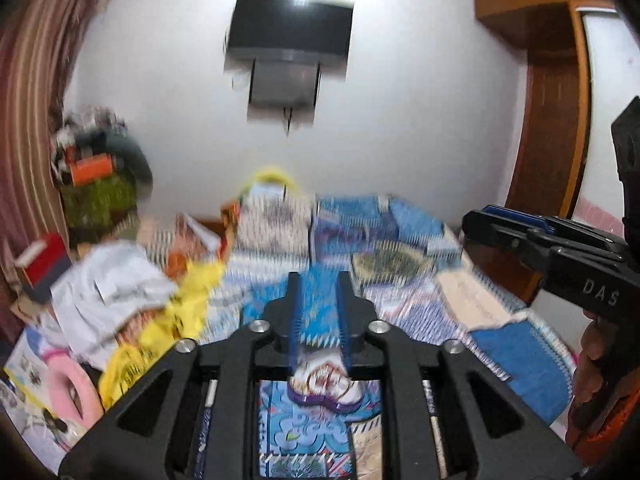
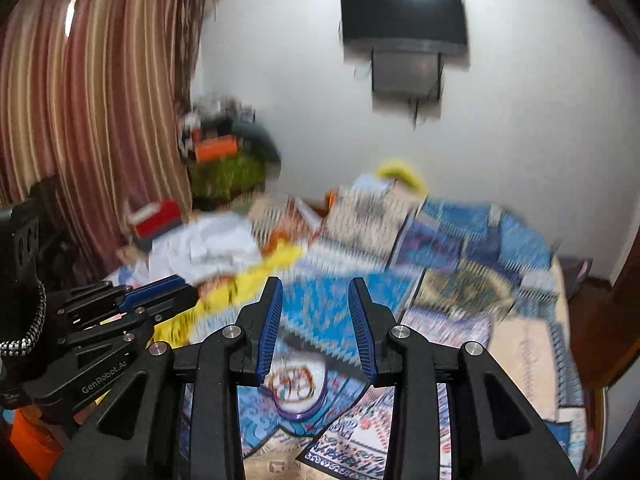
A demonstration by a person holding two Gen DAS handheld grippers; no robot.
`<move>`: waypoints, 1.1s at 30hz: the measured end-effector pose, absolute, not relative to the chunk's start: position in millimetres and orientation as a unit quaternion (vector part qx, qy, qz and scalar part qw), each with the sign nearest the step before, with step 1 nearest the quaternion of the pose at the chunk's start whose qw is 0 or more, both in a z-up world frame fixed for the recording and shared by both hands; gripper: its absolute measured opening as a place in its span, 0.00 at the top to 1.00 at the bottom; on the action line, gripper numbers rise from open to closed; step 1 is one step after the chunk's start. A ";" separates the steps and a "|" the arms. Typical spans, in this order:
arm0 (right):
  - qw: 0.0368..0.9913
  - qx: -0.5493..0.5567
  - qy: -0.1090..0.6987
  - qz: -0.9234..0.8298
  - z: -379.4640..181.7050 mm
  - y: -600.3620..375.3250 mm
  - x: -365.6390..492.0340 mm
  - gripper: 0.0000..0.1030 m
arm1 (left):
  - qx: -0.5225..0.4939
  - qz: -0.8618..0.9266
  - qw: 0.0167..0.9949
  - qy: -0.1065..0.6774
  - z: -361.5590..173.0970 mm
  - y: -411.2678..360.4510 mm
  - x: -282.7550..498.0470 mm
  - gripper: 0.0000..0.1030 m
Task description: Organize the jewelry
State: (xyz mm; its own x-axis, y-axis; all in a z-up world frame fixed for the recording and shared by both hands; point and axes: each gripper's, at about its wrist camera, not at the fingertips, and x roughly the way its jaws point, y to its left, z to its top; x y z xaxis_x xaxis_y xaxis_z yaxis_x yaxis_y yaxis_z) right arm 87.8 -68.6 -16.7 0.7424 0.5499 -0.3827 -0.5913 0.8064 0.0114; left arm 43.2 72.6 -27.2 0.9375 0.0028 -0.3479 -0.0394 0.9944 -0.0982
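Note:
A purple-rimmed heart-shaped tray (image 1: 326,390) with gold rings or bangles in it lies on the patterned bedspread (image 1: 400,280). In the left wrist view it sits low between the bases of my left gripper's (image 1: 319,280) blue-padded fingers, which are parted and hold nothing. The same tray (image 2: 298,390) shows in the right wrist view below my right gripper (image 2: 316,288), which is open and empty. Each gripper appears at the edge of the other's view: the right one (image 1: 480,220) and the left one (image 2: 176,284). Both views are motion-blurred.
A pile of white and yellow cloth (image 1: 132,292) and a red box (image 1: 44,260) lie at the bed's left. A pink ring-shaped item (image 1: 68,384) sits near left. A wall television (image 1: 288,28), striped curtain (image 2: 88,100) and wooden wardrobe (image 1: 556,120) surround the bed.

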 end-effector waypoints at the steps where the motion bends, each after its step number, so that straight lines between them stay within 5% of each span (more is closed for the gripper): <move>1: 0.938 -0.050 0.163 0.303 -5.5 -75.9 74.5 0.70 | -0.046 0.015 0.987 0.154 -16.4 67.8 30.2 0.68; 5: 0.951 -0.034 0.103 0.290 19.0 -93.3 36.7 0.65 | -0.026 0.027 0.996 0.086 12.1 49.8 -13.2 0.56; 12: 0.970 -0.024 0.025 0.239 30.0 -107.6 -10.1 0.22 | -0.031 0.060 0.997 0.028 31.0 34.0 -61.0 0.07; 18: 0.973 -0.018 0.022 0.229 24.2 -103.8 -15.1 0.02 | -0.043 0.074 0.996 0.030 29.8 35.9 -71.3 0.04; 33: 0.970 -0.016 0.029 0.239 14.9 -113.6 -28.9 0.01 | -0.036 0.082 0.995 0.039 22.8 29.0 -78.8 0.02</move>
State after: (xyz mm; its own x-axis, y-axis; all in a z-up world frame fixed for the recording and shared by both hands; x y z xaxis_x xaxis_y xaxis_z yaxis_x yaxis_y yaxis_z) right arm -28.9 -113.6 14.9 0.8836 0.4638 -0.0649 -0.4657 0.8848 -0.0177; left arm -78.8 29.0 22.8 0.9836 0.1601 -0.0827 -0.1656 0.9840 -0.0653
